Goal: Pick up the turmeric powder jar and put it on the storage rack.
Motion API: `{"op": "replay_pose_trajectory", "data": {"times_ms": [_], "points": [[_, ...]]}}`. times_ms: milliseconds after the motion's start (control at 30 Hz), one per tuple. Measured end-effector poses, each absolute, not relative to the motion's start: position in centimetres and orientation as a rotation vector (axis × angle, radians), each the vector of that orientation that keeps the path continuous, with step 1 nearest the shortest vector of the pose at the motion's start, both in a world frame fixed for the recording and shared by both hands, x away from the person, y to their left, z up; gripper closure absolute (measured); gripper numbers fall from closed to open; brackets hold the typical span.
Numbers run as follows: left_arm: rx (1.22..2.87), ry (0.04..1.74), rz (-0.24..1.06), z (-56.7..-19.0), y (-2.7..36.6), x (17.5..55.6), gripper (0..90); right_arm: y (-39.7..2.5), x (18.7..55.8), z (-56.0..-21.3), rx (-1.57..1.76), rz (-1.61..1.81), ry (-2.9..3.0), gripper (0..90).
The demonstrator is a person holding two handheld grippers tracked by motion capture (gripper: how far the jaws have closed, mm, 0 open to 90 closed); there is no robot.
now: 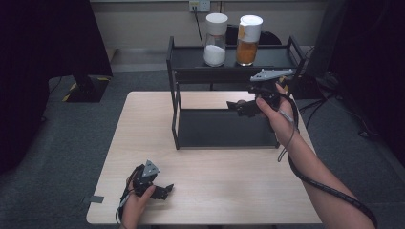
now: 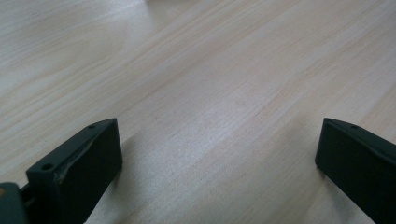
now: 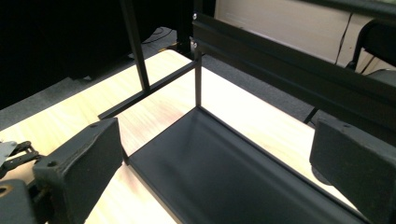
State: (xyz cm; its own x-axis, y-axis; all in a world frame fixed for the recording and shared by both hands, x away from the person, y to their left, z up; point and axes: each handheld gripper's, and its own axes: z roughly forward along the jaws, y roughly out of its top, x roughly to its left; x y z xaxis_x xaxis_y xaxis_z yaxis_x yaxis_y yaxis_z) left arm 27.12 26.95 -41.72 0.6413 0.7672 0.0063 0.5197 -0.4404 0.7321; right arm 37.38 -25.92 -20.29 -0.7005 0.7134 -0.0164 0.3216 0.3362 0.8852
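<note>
A black two-tier metal rack [image 1: 223, 129] stands at the back of the wooden table [image 1: 215, 191]. On its top shelf [image 1: 191, 59] stand a jar of white powder [image 1: 215, 40] and a jar of orange powder [image 1: 249, 40], both with white lids. My right gripper [image 1: 237, 108] hangs open over the right part of the lower shelf [image 3: 219, 177], with nothing between its jaws [image 3: 215, 140]. My left gripper [image 1: 165, 190] rests low at the table's front left, open over bare wood [image 2: 219, 140].
The rack's thin uprights [image 3: 198, 77] and upper shelf rail [image 3: 299, 70] stand close ahead of the right gripper. Grey carpet surrounds the table. A dark monitor stand [image 1: 86, 88] sits on the floor at the back left, and cables lie at the back right.
</note>
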Motion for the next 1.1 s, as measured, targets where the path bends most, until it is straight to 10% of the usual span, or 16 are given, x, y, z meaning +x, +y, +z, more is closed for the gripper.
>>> {"op": "replay_pose_trajectory", "data": {"times_ms": [1100], "points": [[2.143,0.998,0.441,-41.7,26.9,27.1,0.0,-26.6,37.4,-26.6,0.962,1.361,2.274,1.3]]}}
